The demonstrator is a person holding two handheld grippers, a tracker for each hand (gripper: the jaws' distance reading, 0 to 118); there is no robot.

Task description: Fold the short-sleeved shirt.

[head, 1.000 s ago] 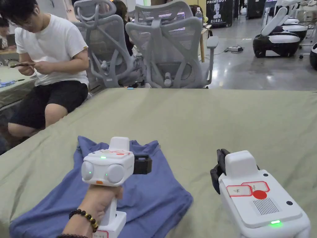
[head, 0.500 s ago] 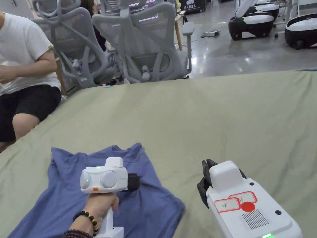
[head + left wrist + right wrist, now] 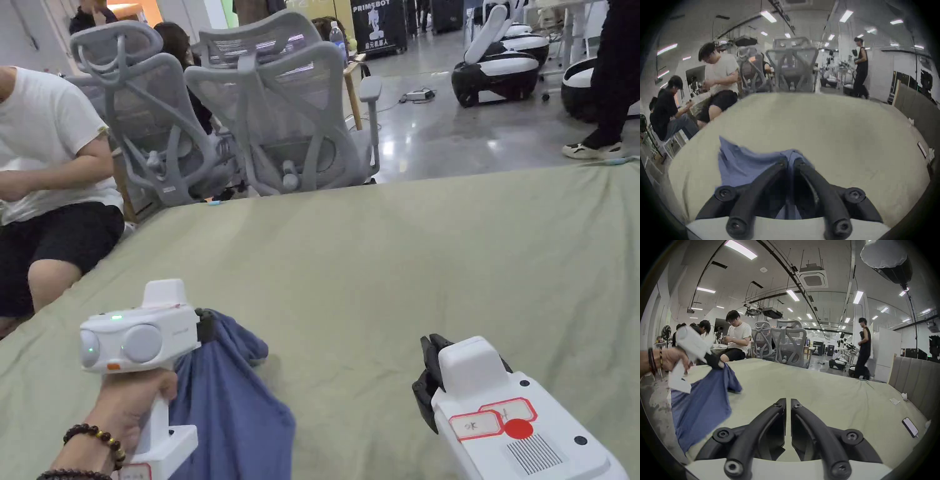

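Head view: the left tool (image 3: 203, 325) is clenched on the blue shirt (image 3: 231, 406), lifting it in a bunch above the green bed (image 3: 406, 269); the right tool (image 3: 428, 381) hovers apart over bare cover. Left gripper view: both jaws pinch a shirt fold (image 3: 790, 158). Right gripper view: the right tool (image 3: 788, 404) is clenched on nothing, with the shirt (image 3: 705, 400) hanging at left.

The blue shirt (image 3: 231, 406) is cut off by the bottom edge in head view, so its lower part cannot be seen. The left gripper (image 3: 201, 319) tips are hidden behind its white body and the cloth there. In left gripper view the pic is blurred, esp. the shirt (image 3: 743, 164) edges (folds not readable). The right gripper (image 3: 431, 381) body runs off the frame at bottom right. The phone (image 3: 910, 426) screen is too small to tell.
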